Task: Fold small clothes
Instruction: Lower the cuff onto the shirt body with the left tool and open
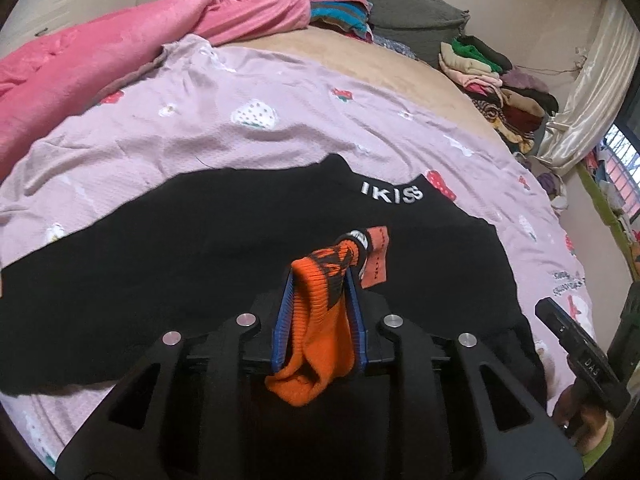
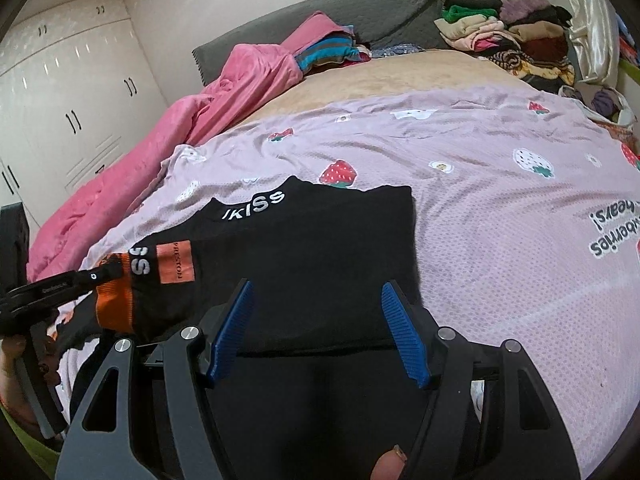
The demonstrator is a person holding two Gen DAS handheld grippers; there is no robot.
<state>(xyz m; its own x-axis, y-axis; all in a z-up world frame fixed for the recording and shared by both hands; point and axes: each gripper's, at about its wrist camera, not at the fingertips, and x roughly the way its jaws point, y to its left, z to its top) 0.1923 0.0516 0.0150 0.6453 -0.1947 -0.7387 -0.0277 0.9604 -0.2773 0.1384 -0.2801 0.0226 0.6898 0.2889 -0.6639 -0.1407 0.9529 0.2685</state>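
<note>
Clamped between the blue pads of the left tongs (image 1: 320, 308) is the orange waistband (image 1: 316, 320) of the black garment (image 1: 200, 248), bunched and lifted, with an orange tag (image 1: 376, 256) hanging just beyond the tips. That garment, with white lettering (image 1: 391, 193) along its far edge, lies spread on the lilac strawberry-print sheet (image 1: 240, 92) that covers the near part of the bed. At the left side of the bed a pink blanket (image 1: 80, 64) is heaped against the wall, and white wardrobe doors (image 2: 60, 92) stand behind it in the right wrist view. Farther along, a grey headboard cushion (image 2: 340, 12) leans at the head of the bed, with a striped blue and pink bundle (image 2: 328, 52) in front of it. Moving right, the right tongs (image 2: 320, 328) hang over the near edge of the black cloth, their blue pads (image 2: 404, 332) well apart and holding nothing. A fingertip (image 2: 390, 464) shows at the bottom of that view. At the far right corner of the bed sits a pile of folded clothes (image 1: 492, 80) in cream, green, black and dark red, beside a pale curtain (image 1: 592, 72).
</note>
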